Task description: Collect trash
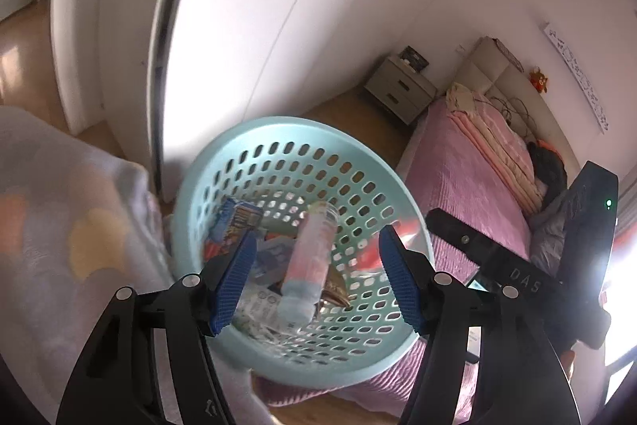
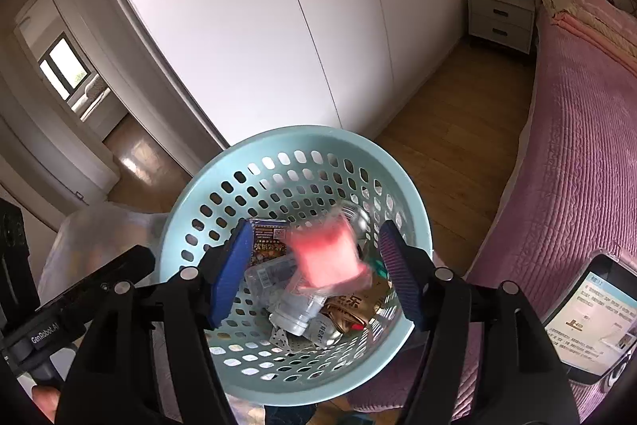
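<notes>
A light blue perforated basket [image 1: 278,134] [image 2: 294,138] sits at the corner of the bed, with both grippers over it. It holds several pieces of trash: snack wrappers [image 1: 239,222] [image 2: 270,245], a clear bottle [image 2: 294,309], a gold packet [image 2: 354,309]. My left gripper [image 1: 314,277] is open; a blurred pale bottle [image 1: 310,261] is between its blue fingers, untouched by them. My right gripper [image 2: 314,273] is open; a blurred pink-red wrapper [image 2: 330,253] is in mid-air between its fingers above the trash.
A pink bedspread [image 2: 577,146] lies to the right, a pastel blanket [image 1: 59,226] to the left. White wardrobe doors [image 2: 278,6] stand behind, with a grey nightstand [image 2: 501,18] at the far end and wooden floor [image 2: 450,114] between. A phone [image 2: 589,313] lies on the bed.
</notes>
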### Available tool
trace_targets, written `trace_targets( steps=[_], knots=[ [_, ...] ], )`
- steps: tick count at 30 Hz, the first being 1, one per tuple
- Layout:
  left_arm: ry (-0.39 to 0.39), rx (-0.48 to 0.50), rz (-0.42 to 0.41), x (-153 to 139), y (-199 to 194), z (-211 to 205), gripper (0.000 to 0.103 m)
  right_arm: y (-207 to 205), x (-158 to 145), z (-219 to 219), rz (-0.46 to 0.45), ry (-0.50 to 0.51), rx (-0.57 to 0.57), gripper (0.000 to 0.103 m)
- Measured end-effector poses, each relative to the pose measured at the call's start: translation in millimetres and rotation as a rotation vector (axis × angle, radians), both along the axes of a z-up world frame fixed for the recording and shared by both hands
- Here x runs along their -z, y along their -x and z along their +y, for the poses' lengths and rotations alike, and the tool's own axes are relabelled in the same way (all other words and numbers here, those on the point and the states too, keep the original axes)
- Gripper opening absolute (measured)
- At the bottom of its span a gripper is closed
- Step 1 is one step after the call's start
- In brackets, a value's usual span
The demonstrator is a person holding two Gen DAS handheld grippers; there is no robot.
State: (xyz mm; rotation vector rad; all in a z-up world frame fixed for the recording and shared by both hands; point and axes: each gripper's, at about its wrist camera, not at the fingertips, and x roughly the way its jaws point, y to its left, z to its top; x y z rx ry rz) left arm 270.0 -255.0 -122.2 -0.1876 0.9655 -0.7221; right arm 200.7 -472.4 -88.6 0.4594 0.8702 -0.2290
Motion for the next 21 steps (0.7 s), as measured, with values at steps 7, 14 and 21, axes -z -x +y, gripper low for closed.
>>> trace_targets(
  steps=[7, 14, 21],
  knots=[
    [-0.029, -0.048, -0.063, -12.1, 21.6, 37.2, 0.067, 14.2, -9.5, 17.8, -0.03, 0.008, -0.029, 0.063],
    [-0.076, -0.15, -0.141, -26.3, 55.8, 77.3, 0.068, 32.4, -26.2, 62.8, -0.089, 0.067, -0.089, 0.063],
    [-0.141, -0.332, -0.338, -45.5, 101.6, 129.6, 0.075, 61.7, -41.8, 116.4, -0.19, 0.217, -0.102, 0.063]
  ],
)
